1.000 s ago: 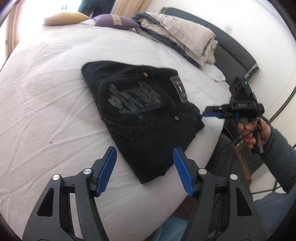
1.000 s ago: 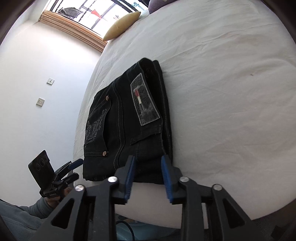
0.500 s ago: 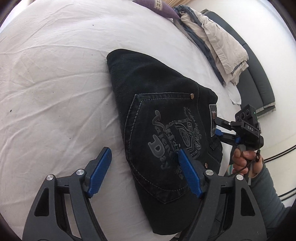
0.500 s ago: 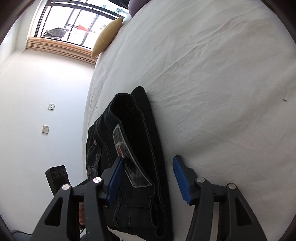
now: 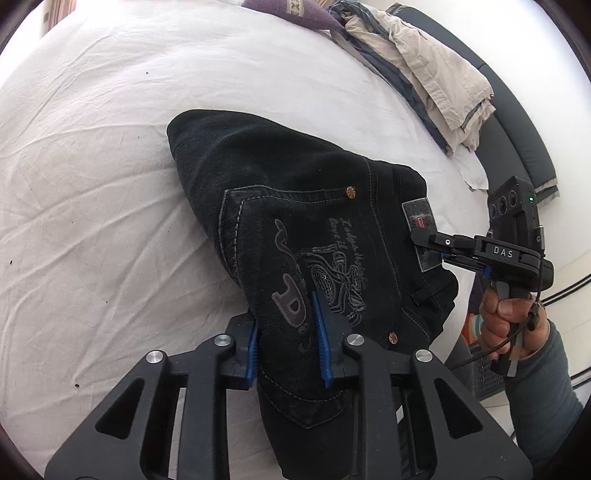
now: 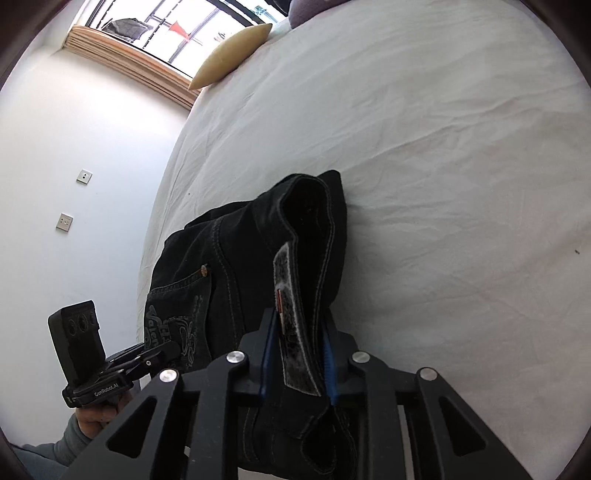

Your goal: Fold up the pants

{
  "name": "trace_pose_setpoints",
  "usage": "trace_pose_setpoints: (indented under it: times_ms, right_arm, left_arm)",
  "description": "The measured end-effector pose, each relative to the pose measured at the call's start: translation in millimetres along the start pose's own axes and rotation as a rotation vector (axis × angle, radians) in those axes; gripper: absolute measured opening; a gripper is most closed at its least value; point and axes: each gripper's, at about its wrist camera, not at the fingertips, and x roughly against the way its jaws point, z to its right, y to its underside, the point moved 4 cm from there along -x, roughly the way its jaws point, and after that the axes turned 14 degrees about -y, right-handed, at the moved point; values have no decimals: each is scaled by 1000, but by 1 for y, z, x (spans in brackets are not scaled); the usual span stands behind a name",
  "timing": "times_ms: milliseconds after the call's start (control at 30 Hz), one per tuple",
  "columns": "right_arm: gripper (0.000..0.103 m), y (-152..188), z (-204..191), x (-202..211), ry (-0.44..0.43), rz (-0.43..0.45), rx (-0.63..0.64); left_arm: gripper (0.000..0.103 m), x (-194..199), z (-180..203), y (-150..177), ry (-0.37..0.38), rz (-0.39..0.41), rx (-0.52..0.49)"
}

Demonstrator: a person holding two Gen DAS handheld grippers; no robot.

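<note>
The left gripper [image 5: 286, 334] is closing its blue pads on the near edge of the folded pants [image 5: 295, 236], pinching a bunched ridge of black denim at the printed back pocket; the cloth fills the gap between the pads and rises in a tent from there. The right gripper [image 6: 297, 352] is closing too, its pads squeezing the thick waistband edge with the grey patch [image 6: 293, 332] caught between them, the band standing up on edge and running away from the fingers. Seen from the left wrist, the right gripper [image 5: 430, 243] bites the waistband at that same patch [image 5: 421, 225], on the side of the pants nearest the bed's edge, with a hand [image 5: 504, 325] wrapped round its handle. From the right wrist, the left gripper [image 6: 162, 350] meets the pocket side of the pants low on the left, though its tips are partly hidden there and the contact is hard to read. The pants lie folded on the white bed sheet [image 5: 92, 203], lifted at both gripped edges. Farther off are a heap of beige clothes [image 5: 424, 70], a purple cushion [image 5: 291, 14] and a yellow pillow [image 6: 231, 50] by the window [image 6: 177, 33].
</note>
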Motion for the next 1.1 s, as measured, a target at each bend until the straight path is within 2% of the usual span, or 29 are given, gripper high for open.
trace_pose_setpoints:
  times_ms: [133, 233, 400, 500, 667, 833, 867, 900, 933, 967, 1000, 1067, 1100]
  right_arm:
    - [19, -5, -37, 7, 23, 27, 88]
    - [19, -23, -61, 7, 5, 53, 134]
    - [19, -70, -90, -22, -22, 70, 194]
    - [19, -97, -100, -52, -28, 67, 208]
    - [19, -138, -87, -90, -47, 75, 164]
    - [20, -158, -55, -118, -35, 57, 109]
    - [22, -157, -45, -122, -39, 50, 88]
    - [30, -156, -34, -126, -49, 45, 61]
    - [45, -154, -24, -127, -57, 46, 31]
    - [51, -151, -14, -127, -64, 55, 3]
    - [51, -149, -6, -125, -99, 73, -20]
    - [53, -145, -1, -117, -140, 108, -37]
    - [56, -144, 0, -111, -140, 122, -48]
  left_arm:
    - [21, 27, -4, -12, 29, 44, 14]
    - [21, 51, -14, -35, 16, 99, 8]
    - [21, 69, -47, -90, -77, 159, -30]
    - [21, 61, -70, -123, -122, 167, -40]
    - [21, 39, -110, -174, -151, 169, -49]
    - [22, -8, -139, -200, -165, 123, -34]
    - [23, -19, -147, -198, -160, 106, -22]
    - [29, -27, -153, -196, -150, 101, -7]
    - [41, -33, -159, -193, -148, 106, 11]
    - [48, -37, -166, -188, -147, 112, 28]
    - [54, -39, -167, -184, -133, 121, 48]
    - [55, -37, -176, -181, -98, 137, 78]
    - [58, -34, -178, -179, -114, 145, 82]
